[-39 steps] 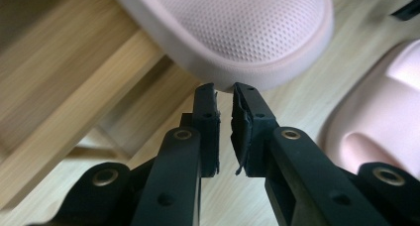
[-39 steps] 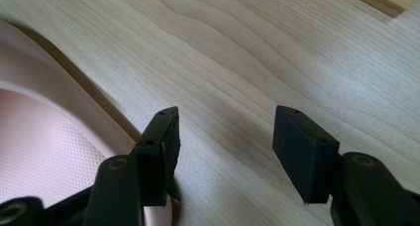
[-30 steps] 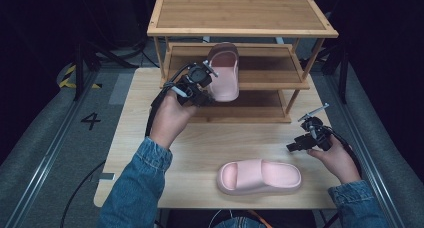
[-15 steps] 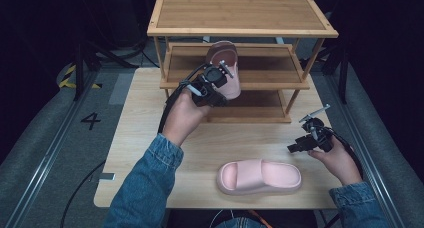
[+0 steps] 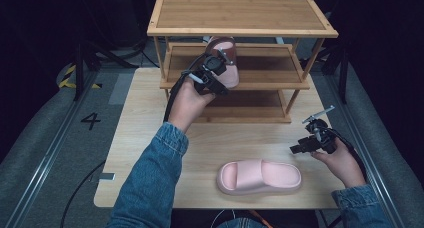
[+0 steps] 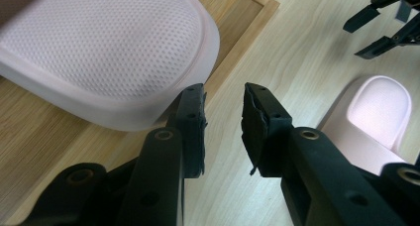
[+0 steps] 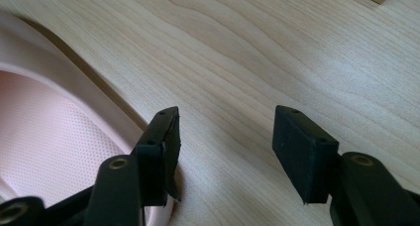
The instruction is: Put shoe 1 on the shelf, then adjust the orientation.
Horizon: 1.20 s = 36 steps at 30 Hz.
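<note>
One pink slipper lies on the middle shelf of the wooden rack, toe pointing to the back. My left gripper is at its heel end. In the left gripper view the slipper's heel rests on the shelf just left of my left gripper, whose jaws have just been opening with nothing between them. A second pink slipper lies on the table near the front edge. My right gripper hovers open to its right, and in its own view the right gripper stands over bare wood beside the slipper's rim.
The light wooden table carries the three-tier rack at its back. The rack's top and bottom shelves hold nothing. Dark floor and grey rails surround the table. The other gripper's jaws show far off in the left gripper view.
The left hand carried the slipper right and deeper onto the middle shelf, then its jaws came apart off the heel. The right hand and the front slipper stayed put.
</note>
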{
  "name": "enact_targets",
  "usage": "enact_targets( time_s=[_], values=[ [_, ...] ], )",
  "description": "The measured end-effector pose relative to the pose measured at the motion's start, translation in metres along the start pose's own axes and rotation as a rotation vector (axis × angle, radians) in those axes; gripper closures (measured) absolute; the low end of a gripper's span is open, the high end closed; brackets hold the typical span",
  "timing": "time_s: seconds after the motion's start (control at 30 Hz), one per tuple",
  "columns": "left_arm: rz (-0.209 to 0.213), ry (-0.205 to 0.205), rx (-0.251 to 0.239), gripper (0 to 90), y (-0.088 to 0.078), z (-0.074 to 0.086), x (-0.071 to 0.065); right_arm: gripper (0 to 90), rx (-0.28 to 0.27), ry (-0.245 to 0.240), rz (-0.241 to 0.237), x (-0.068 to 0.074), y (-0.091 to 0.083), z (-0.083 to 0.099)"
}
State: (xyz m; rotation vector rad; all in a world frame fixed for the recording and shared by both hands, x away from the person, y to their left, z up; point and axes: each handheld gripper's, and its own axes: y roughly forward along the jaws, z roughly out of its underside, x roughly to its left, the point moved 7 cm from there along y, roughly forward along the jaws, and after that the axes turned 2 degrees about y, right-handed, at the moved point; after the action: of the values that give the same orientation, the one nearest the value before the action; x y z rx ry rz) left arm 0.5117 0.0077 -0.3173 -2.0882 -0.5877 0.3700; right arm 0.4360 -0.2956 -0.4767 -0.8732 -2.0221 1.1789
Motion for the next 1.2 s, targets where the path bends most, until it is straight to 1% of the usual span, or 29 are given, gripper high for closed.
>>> enact_targets(
  time_s=[0.07, 0.1, 0.17, 0.2, 0.27, 0.3, 0.4, 0.43, 0.53, 0.63, 0.67, 0.7, 0.73, 0.83, 0.87, 0.9, 0.93, 0.97, 1.0, 1.03, 1.07, 1.1, 1.17, 1.2],
  values=[
    [0.002, -0.001, -0.003, 68.2, 0.0, 0.0, -0.001, 44.8, 0.001, 0.001, 0.001, 0.0, 0.0, 0.0],
    [0.009, -0.006, -0.005, 68.2, 0.0, 0.0, -0.002, 44.8, 0.001, 0.0, -0.001, 0.0, 0.001, 0.0],
    [-0.005, -0.002, -0.013, 61.2, -0.002, 0.001, -0.004, 45.1, 0.002, -0.004, -0.003, 0.001, 0.001, 0.0],
    [-0.008, 0.002, -0.011, 59.3, -0.004, 0.002, -0.006, 45.1, 0.001, -0.004, -0.002, 0.001, 0.001, 0.0],
    [-0.008, -0.005, -0.009, 57.5, -0.005, 0.004, -0.008, 45.5, -0.002, -0.005, -0.001, 0.001, 0.0, -0.001],
    [-0.008, -0.01, 0.01, 55.8, -0.008, 0.009, -0.01, 45.6, -0.001, -0.003, -0.001, 0.001, -0.001, -0.001],
    [-0.011, -0.014, 0.012, 53.0, -0.017, 0.018, -0.013, 45.9, 0.0, 0.0, -0.002, 0.001, -0.001, 0.0],
    [-0.017, -0.024, 0.011, 51.7, -0.02, 0.022, -0.014, 46.0, -0.002, 0.001, -0.001, 0.001, -0.002, 0.0],
    [-0.042, -0.024, 0.012, 48.5, -0.03, 0.033, -0.015, 46.2, 0.001, -0.002, 0.002, 0.002, -0.003, -0.001],
    [-0.09, -0.019, 0.005, 48.1, -0.037, 0.045, -0.017, 46.2, -0.001, -0.003, -0.002, 0.004, -0.004, -0.001],
    [-0.095, -0.017, 0.01, 47.8, -0.038, 0.049, -0.017, 46.3, -0.001, -0.007, -0.002, 0.005, -0.005, -0.002],
    [-0.095, -0.017, 0.01, 47.5, -0.038, 0.049, -0.017, 46.3, -0.001, -0.007, -0.002, 0.005, -0.005, -0.002],
    [-0.095, -0.025, 0.023, 47.1, -0.038, 0.057, -0.019, 46.5, -0.002, -0.011, -0.003, 0.007, -0.007, -0.002],
    [-0.096, -0.035, 0.044, 45.8, -0.036, 0.07, -0.018, 46.9, -0.003, -0.031, -0.007, 0.012, -0.009, -0.004],
    [-0.096, -0.035, 0.044, 45.1, -0.036, 0.07, -0.018, 46.9, -0.003, -0.031, -0.007, 0.012, -0.009, -0.004],
    [-0.096, -0.048, 0.041, 45.1, -0.035, 0.074, -0.017, 46.9, -0.005, -0.042, -0.007, 0.014, -0.01, -0.005],
    [-0.101, -0.064, 0.046, 44.0, -0.033, 0.084, -0.014, 47.0, -0.006, -0.059, -0.012, 0.018, -0.011, -0.006],
    [-0.101, -0.064, 0.046, 43.2, -0.033, 0.084, -0.014, 46.9, -0.001, -0.068, -0.012, 0.019, -0.011, -0.006],
    [-0.104, -0.087, 0.053, 42.1, -0.03, 0.095, -0.013, 46.8, 0.004, -0.078, -0.02, 0.022, -0.012, -0.006],
    [-0.102, -0.097, 0.056, 41.5, -0.028, 0.1, -0.013, 46.8, 0.01, -0.091, -0.021, 0.024, -0.012, -0.006],
    [-0.102, -0.097, 0.056, 40.3, -0.028, 0.1, -0.013, 46.8, 0.015, -0.102, -0.019, 0.026, -0.012, -0.006],
    [-0.1, -0.112, 0.065, 39.8, -0.024, 0.111, -0.012, 46.7, 0.021, -0.112, -0.023, 0.029, -0.013, -0.006],
    [-0.097, -0.125, 0.079, 39.8, -0.016, 0.122, -0.011, 46.5, 0.03, -0.128, -0.024, 0.033, -0.014, -0.006],
    [-0.085, -0.129, 0.094, 40.0, -0.012, 0.128, -0.011, 46.1, 0.032, -0.139, -0.022, 0.035, -0.014, -0.007]
  ],
)
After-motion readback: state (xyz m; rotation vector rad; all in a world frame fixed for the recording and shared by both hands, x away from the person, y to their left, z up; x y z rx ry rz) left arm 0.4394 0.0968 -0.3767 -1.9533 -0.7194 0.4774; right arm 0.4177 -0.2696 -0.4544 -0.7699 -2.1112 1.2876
